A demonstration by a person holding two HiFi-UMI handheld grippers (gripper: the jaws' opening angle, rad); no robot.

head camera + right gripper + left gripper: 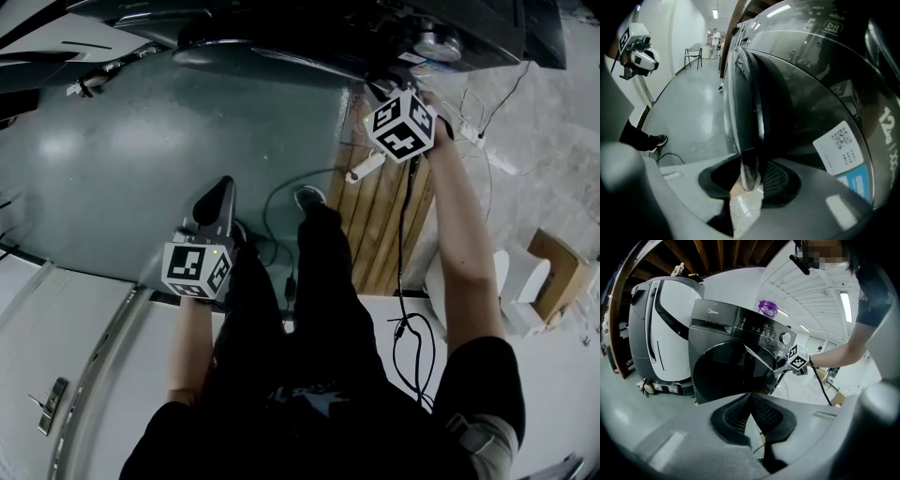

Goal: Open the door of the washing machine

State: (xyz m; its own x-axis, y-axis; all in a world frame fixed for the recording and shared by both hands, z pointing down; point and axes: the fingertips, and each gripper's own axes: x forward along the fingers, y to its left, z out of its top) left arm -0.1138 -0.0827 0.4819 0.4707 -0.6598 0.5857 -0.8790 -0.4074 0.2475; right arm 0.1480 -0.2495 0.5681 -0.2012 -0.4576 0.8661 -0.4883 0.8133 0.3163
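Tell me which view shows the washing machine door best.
The left gripper view: the whole round door shows on the washing machine's front, with the right tool at its edge. The right gripper view shows only its rim, close up, between that tool's pads. The head view gives just a dark edge from above.

The person wears a black short-sleeved top (480,370), black trousers (328,281) and black shoes with pale soles (655,139). The grey moulded left gripper (750,398) and right gripper (749,180) each carry black ribbed pads (766,414) and a white cube printed with black square markers (401,125). A thin black cable (405,220) hangs from the right gripper.
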